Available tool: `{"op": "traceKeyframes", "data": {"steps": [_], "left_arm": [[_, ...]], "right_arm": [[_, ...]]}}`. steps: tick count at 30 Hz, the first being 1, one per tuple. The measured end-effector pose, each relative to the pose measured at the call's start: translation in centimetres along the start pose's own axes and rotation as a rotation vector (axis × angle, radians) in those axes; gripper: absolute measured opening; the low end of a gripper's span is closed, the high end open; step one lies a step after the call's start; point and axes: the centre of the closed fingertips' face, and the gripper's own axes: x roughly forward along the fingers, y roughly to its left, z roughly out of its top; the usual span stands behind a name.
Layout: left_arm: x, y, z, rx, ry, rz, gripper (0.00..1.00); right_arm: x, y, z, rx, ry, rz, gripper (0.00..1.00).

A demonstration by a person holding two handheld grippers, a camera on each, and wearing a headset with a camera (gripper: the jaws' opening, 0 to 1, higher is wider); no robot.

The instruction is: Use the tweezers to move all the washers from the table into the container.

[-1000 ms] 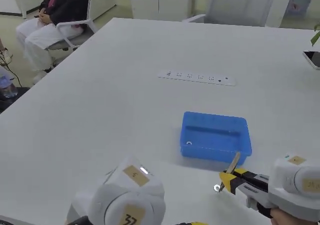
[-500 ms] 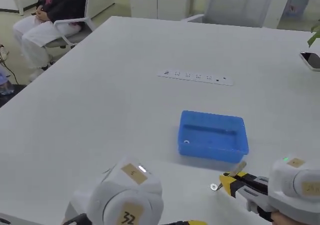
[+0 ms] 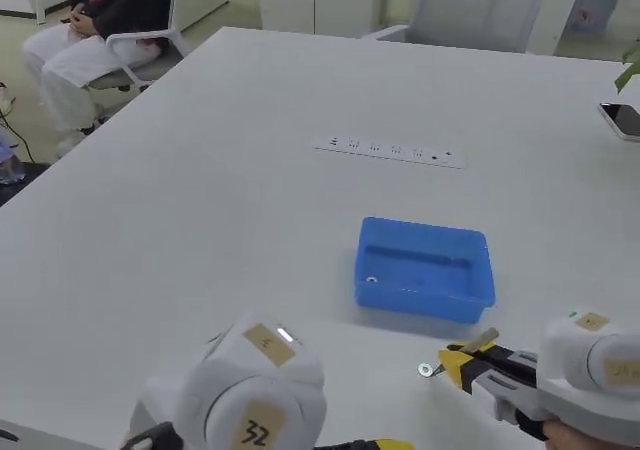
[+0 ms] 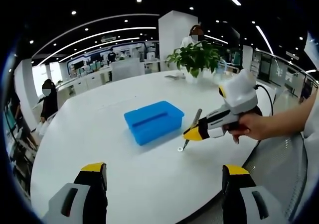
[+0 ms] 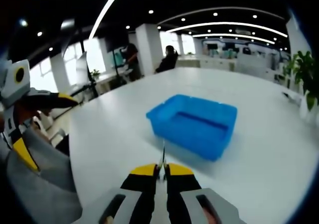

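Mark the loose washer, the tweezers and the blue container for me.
washer point(image 3: 426, 370), head view, the ring itself.
tweezers point(image 4: 196, 117), left gripper view, upper shaft.
blue container point(image 3: 425, 305), head view, near wall.

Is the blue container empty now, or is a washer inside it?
Not empty: one washer lies inside the blue container, near its left wall.

Container point(image 3: 424, 306): blue, rectangular, open-topped, upright. Washer point(image 3: 372, 280): small silver ring, flat inside the container, at its near-left corner in the head view. Second washer point(image 3: 426, 370): flat, just before the container. Tweezers point(image 4: 192, 128): slim, tilted, clamped in the right gripper point(image 3: 455, 358), tip at the second washer.
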Motion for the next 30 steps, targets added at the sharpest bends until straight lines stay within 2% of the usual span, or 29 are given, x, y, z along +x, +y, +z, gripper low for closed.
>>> {"op": "traceKeyframes", "data": {"steps": [7,12,30], "left_arm": [[0.09,0.08,-0.04,-0.001,0.003,0.001,0.99],[0.17,0.03,-0.14,0.002,0.009,-0.002,0.99],[0.33,-0.12,-0.27,-0.001,0.016,-0.017,0.99]], "right_arm": [[0.31,-0.03,0.63,0.003,-0.017,-0.002,0.04],[0.78,-0.37,0.57,0.003,-0.013,-0.007,0.04],[0.80,0.02,0.58,-0.005,-0.008,0.001,0.04]]}}
